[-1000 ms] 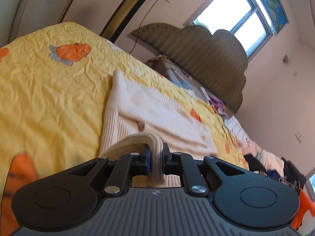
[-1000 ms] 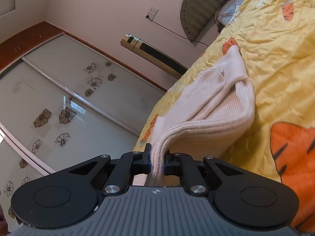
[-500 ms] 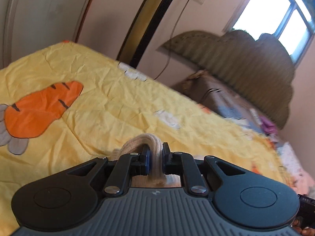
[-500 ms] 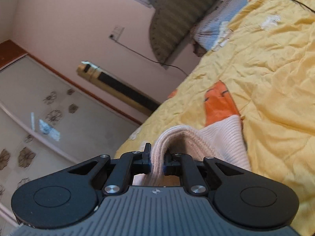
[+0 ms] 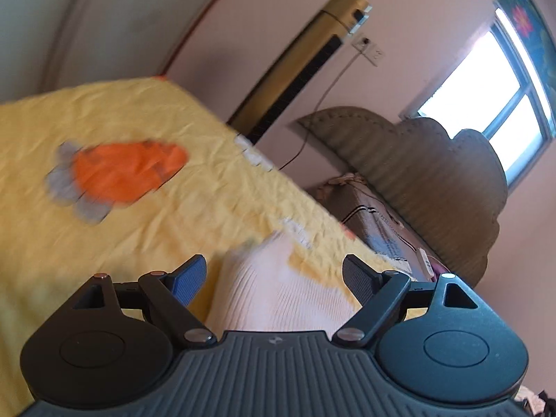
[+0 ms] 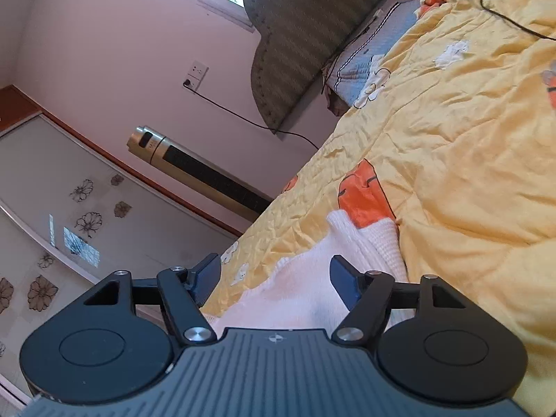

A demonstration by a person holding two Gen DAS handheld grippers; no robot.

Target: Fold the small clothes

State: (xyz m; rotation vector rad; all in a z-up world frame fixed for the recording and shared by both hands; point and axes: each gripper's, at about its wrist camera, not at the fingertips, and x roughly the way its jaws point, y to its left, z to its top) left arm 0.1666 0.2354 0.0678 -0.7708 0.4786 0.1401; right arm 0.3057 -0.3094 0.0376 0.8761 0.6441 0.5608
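- Left wrist view: pic is blurry, esp. the carrot patch point(image 5: 121, 173) on the yellow bedspread point(image 5: 194, 208) and the far tip of the sweater point(image 5: 278, 285).
- The gripper body hides the near part of the sweater, so can't see how much of it there is.
- Left gripper point(image 5: 274, 278): jaws are opening, blue pads wide apart. The sweater lies between them but neither pad presses on it. Let go.
- Sweater here: cream, ribbed knit, a soft hump lying on the bedspread, just in front of the gripper.
- Behind the bed: a padded headboard point(image 5: 434, 173), a tall gold fan point(image 5: 295, 66) and a bright window point(image 5: 486, 80), all tilted.
- Right wrist view: sharp pic. Gripper body again cuts off the near end of the sweater point(image 6: 312, 278).
- Right gripper point(image 6: 274, 278): jaws are opening too, pads apart. Sweater sits between them, not squeezed. The right pad is close to the cloth; can't tell if it touches.
- Sweater here: whitish-pink knit, folded w/ layers stacked, far edge bumpy. It lies near the bed's edge, its far corner over an orange carrot point(image 6: 365, 198) on the bedspread point(image 6: 451, 139).
- A black cord point(image 6: 514, 17) runs across the far bedspread; the top right corner cuts it off.
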